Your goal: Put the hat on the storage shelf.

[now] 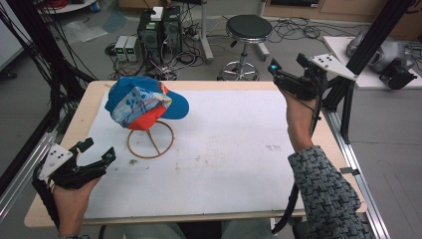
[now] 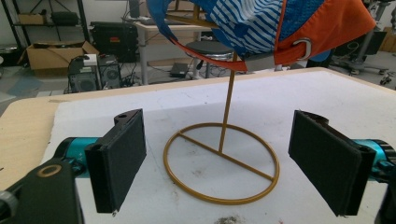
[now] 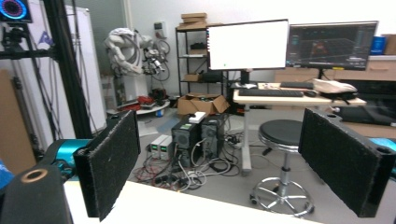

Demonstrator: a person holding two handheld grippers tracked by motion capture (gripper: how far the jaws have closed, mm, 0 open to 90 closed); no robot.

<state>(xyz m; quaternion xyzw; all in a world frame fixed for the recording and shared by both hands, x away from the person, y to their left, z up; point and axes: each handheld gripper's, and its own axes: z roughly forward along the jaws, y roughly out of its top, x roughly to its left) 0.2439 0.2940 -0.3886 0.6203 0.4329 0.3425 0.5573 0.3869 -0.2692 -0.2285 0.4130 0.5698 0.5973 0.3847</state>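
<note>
1. A stack of caps (image 1: 144,103) – blue on top, striped and orange beneath – sits on a gold wire stand (image 1: 151,141) at the far left of the white-covered surface (image 1: 234,159). No other object lies between the stand and either tool.
2. The left tool (image 1: 95,153) rests at the near left corner of the surface, jaws released and spread, aimed at the stand, with nothing between them.
3. The right tool (image 1: 278,74) is raised over the far right edge, well apart from the caps, jaws wide and empty.
4. The left gripper view shows the stand's ring base (image 2: 221,163) and thin stem, plus a metal buckle (image 2: 302,46) on the orange cap – details too small in the high view.
5. The right gripper view looks off the surface toward a black stool (image 3: 282,135), computer towers (image 3: 198,135) and two monitors (image 3: 247,44).
6. In the left gripper view the caps are cut off at the top.
</note>
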